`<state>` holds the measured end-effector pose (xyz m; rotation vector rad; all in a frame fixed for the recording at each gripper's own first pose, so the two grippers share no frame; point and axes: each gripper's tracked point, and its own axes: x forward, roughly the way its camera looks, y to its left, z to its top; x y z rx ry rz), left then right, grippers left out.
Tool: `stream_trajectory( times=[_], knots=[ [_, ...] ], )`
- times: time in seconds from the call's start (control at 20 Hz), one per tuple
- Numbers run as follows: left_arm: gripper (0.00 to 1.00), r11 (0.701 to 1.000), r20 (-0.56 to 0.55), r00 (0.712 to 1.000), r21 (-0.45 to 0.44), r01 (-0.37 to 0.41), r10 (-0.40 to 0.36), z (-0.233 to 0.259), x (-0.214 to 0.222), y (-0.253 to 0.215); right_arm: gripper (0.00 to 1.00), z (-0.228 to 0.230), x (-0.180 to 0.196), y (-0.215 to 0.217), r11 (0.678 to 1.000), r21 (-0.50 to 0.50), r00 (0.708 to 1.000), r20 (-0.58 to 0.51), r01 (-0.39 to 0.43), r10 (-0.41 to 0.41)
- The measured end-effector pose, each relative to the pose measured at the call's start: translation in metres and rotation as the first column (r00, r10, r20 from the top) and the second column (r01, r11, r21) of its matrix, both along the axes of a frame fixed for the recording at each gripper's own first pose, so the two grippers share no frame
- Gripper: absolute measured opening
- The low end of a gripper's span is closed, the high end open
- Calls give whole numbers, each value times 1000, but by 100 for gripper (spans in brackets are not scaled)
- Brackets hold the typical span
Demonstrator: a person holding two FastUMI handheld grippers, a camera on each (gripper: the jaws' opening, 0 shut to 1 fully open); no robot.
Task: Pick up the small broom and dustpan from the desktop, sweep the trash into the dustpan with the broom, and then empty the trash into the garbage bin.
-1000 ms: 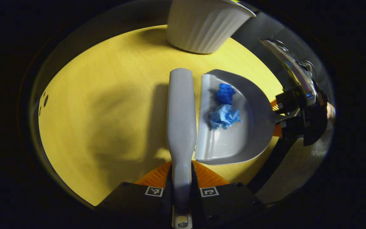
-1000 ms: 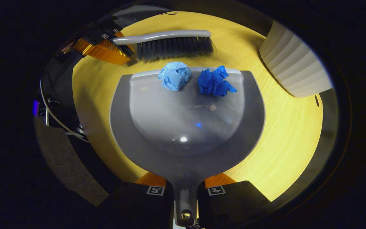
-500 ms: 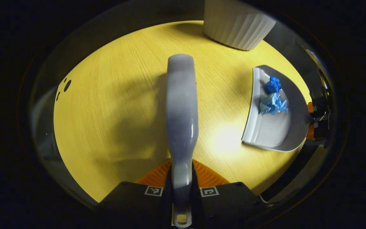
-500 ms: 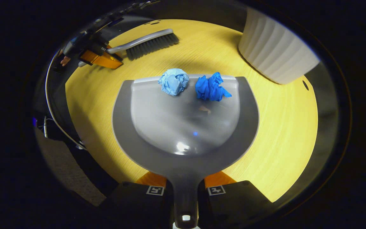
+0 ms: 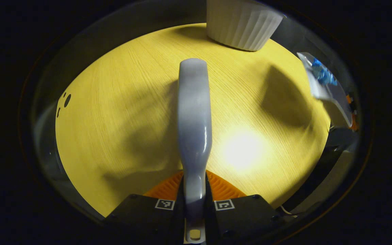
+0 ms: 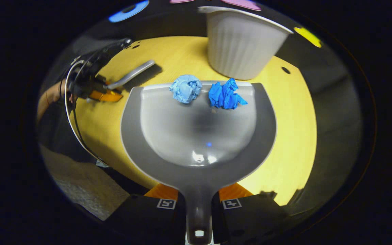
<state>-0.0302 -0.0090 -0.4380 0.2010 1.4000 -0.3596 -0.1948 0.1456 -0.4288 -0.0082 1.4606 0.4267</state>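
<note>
Grey dustpan (image 6: 197, 136) clamped by its handle in the right gripper (image 6: 198, 204), raised off the yellow counter (image 6: 294, 136) with two blue paper wads (image 6: 208, 92) near its lip. Sweeping judged done; next, carry over the white ribbed bin (image 6: 242, 47) just ahead and tip. Broom (image 5: 194, 115) clamped in the left gripper (image 5: 194, 204), well aside; path open.

Paper balls (image 6: 208, 92) in dustpan (image 6: 196, 143), bin (image 6: 243, 44) behind
</note>
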Motion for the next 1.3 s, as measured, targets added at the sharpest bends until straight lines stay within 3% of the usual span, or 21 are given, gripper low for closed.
stream_trajectory(
  times=[0.3,0.35,0.4,0.45,0.65,0.9,1.2,1.3],
  knots=[
    [31,997,16,997,-12,78,-78,1,-1,-3,34,13,7,26,984,-30,984,7,176,-176],
    [28,997,23,996,-13,82,-82,1,-2,-1,34,10,9,31,978,-33,979,19,205,-205],
    [31,996,30,996,-16,86,-85,2,-3,-1,34,8,13,34,975,-48,976,32,216,-214],
    [28,996,35,996,-22,86,-85,2,-3,0,34,1,20,36,974,-74,976,55,216,-213],
    [28,995,38,996,-46,84,-82,1,-3,3,34,-39,19,55,964,-178,972,165,197,-168],
    [28,993,32,993,-38,116,-114,0,-3,3,34,-68,17,52,943,-281,969,216,179,-120],
    [28,994,40,994,-43,100,-98,0,-1,2,34,-73,4,34,907,-420,975,216,44,53],
    [28,994,39,994,-42,101,-99,0,-1,2,34,-68,1,24,877,-480,967,216,-14,133]
  ],
)
